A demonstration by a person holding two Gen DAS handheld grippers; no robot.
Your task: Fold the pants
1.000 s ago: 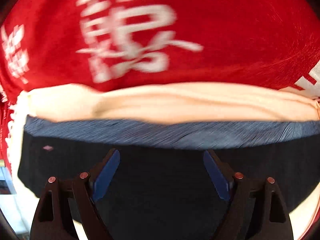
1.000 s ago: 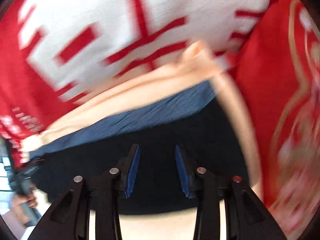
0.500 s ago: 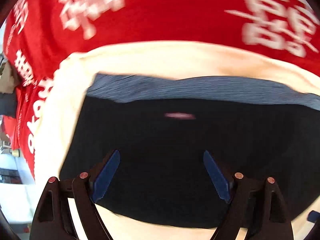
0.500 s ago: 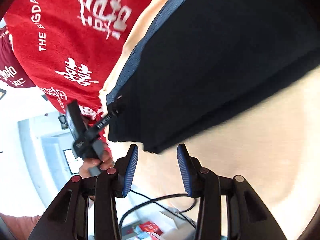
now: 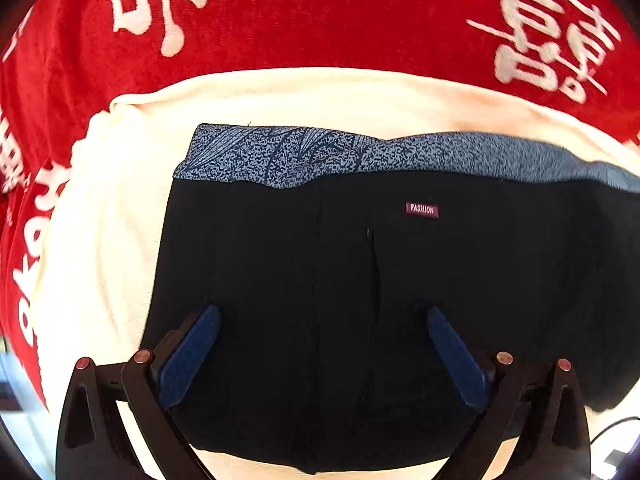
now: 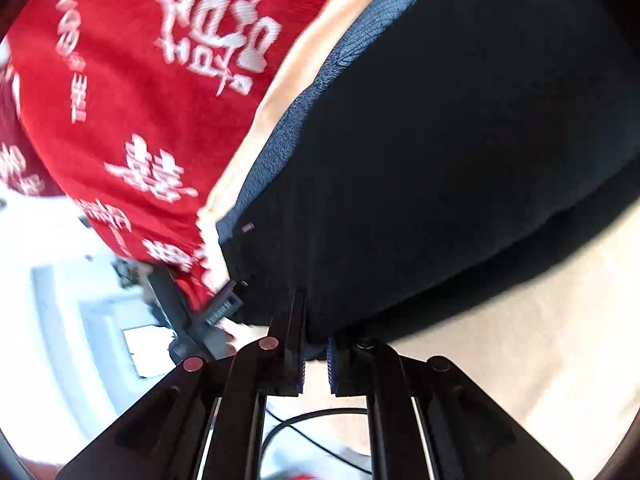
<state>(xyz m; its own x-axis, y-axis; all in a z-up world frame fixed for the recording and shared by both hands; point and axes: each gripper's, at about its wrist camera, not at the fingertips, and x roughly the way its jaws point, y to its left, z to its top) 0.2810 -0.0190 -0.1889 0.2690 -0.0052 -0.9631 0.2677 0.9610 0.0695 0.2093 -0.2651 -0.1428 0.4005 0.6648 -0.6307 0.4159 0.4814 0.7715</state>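
Black pants with a blue-grey speckled waistband and a small FASHION label lie flat on a cream cloth. My left gripper hovers over the pants near their left end. Its jaws are opening wide, with fabric below them and nothing pinched. In the right wrist view the same pants fill the upper right. My right gripper sits at their near edge. Its jaws are closing to a narrow slit, and the dark hem is caught at the tips. A hand holds the left tool at the pants' corner.
Under the cream cloth lies a red blanket with white characters, which also shows in the right wrist view. A black cable runs below the cloth's near edge. Pale floor and furniture show beyond the left edge.
The left view slid along the waistband to the pants' left end, and its jaws spread wider. The right gripper swung round to the pants' near edge and closed on the hem.
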